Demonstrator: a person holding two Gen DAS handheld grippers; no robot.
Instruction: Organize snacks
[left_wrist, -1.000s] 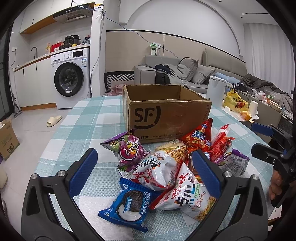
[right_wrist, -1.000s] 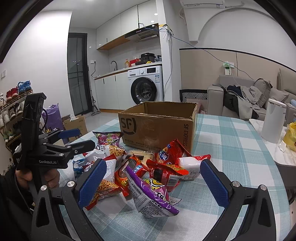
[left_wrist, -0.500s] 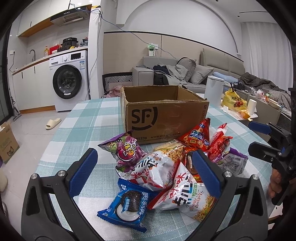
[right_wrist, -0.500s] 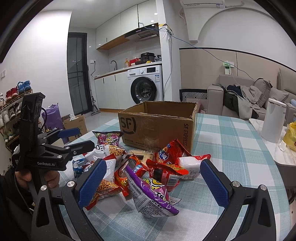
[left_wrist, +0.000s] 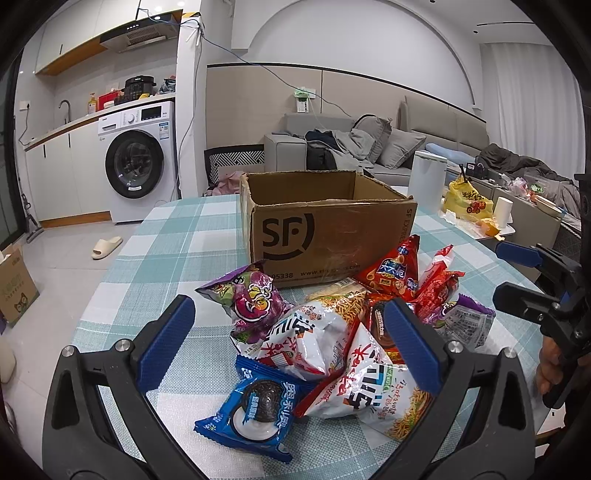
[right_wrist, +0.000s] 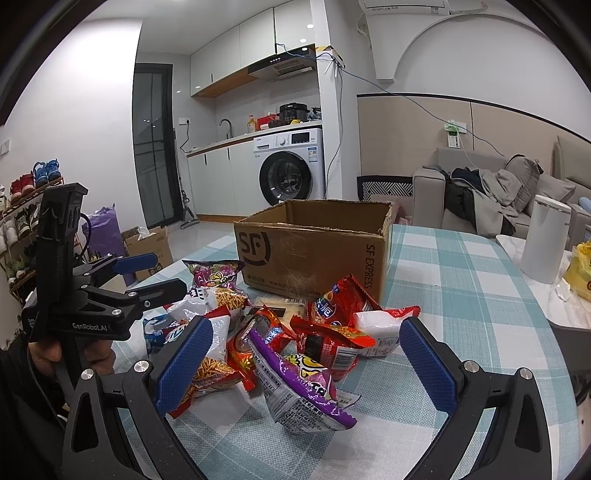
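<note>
An open brown cardboard box (left_wrist: 325, 229) (right_wrist: 314, 254) stands on the checked tablecloth, and a heap of snack bags lies in front of it. In the left wrist view my left gripper (left_wrist: 291, 347) is open over the heap, above a blue cookie pack (left_wrist: 255, 413), white noodle-snack bags (left_wrist: 365, 391) and a purple bag (left_wrist: 251, 299). In the right wrist view my right gripper (right_wrist: 303, 365) is open above a purple bag (right_wrist: 303, 384) and red bags (right_wrist: 332, 332). Each gripper shows in the other's view, the left one (right_wrist: 147, 273) and the right one (left_wrist: 517, 273), both empty.
A white canister (right_wrist: 546, 236) and a yellow bag (left_wrist: 467, 201) sit on a side table to the right. A washing machine (left_wrist: 136, 162) and counter are behind on the left, a sofa (left_wrist: 369, 147) at the back. A cardboard box (left_wrist: 14, 284) and slipper (left_wrist: 107, 246) lie on the floor.
The left gripper has tilted slightly, so its view of the box and snacks shifted a little. The right gripper has hardly moved. Both stay open.
</note>
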